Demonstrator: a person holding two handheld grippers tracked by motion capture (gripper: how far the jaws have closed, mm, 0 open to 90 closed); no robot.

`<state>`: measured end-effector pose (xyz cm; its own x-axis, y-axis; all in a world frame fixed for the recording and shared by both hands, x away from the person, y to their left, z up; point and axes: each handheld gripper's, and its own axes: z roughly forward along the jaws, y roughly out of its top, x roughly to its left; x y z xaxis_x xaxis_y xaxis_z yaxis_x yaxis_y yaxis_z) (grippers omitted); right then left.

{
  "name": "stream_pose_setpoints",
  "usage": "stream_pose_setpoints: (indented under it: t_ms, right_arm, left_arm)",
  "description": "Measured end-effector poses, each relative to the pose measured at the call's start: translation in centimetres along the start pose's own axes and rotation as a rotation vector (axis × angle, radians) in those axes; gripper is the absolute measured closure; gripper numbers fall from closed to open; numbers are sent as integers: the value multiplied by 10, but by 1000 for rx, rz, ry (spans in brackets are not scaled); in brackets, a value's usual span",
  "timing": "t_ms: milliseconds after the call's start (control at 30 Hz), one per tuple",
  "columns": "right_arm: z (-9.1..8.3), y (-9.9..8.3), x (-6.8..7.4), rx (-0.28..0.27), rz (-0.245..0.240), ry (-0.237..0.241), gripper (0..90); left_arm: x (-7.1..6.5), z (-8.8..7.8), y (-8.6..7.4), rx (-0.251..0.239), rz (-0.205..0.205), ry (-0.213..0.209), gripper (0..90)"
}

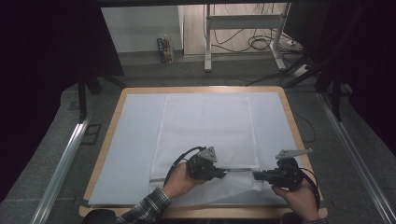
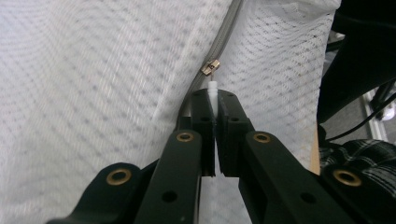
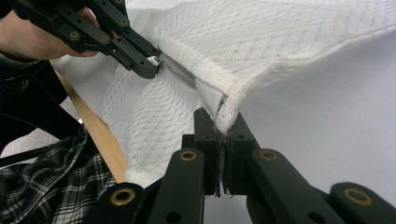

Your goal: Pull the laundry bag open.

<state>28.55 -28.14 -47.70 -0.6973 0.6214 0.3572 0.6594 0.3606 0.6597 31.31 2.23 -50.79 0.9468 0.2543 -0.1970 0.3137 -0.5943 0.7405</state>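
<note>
Here the white mesh bag [image 1: 205,126] lies flat on the pale mat [image 1: 135,140] of the wooden table [image 1: 112,122], its zipper [image 2: 224,35] along the near edge. The left gripper [image 2: 213,95] is clamped on the white pull tab [image 2: 213,88] just below the brass slider [image 2: 210,66]. The right gripper [image 3: 223,128] pinches what seems to be the bag's corner [image 3: 231,105], lifting it slightly.
</note>
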Motion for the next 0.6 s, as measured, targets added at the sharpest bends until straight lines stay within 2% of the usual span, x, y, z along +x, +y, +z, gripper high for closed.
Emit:
stream_pose_setpoints:
  t_ms: [200,267,467,600]
  right_arm:
    - [1,0,1,4,-9,-10,852]
    - [-1,0,-1,-6,-4,-9,852]
    - [1,0,1,2,-20,-14,851]
    - [1,-1,0,3,-15,-13,851]
  left_arm:
    - [2,-3,-5,6,-9,9,873]
    - [3,-5,-8,-2,-24,7,873]
    - [3,-6,-11,-2,-34,2,873]
    - [4,-8,-14,-2,-41,2,873]
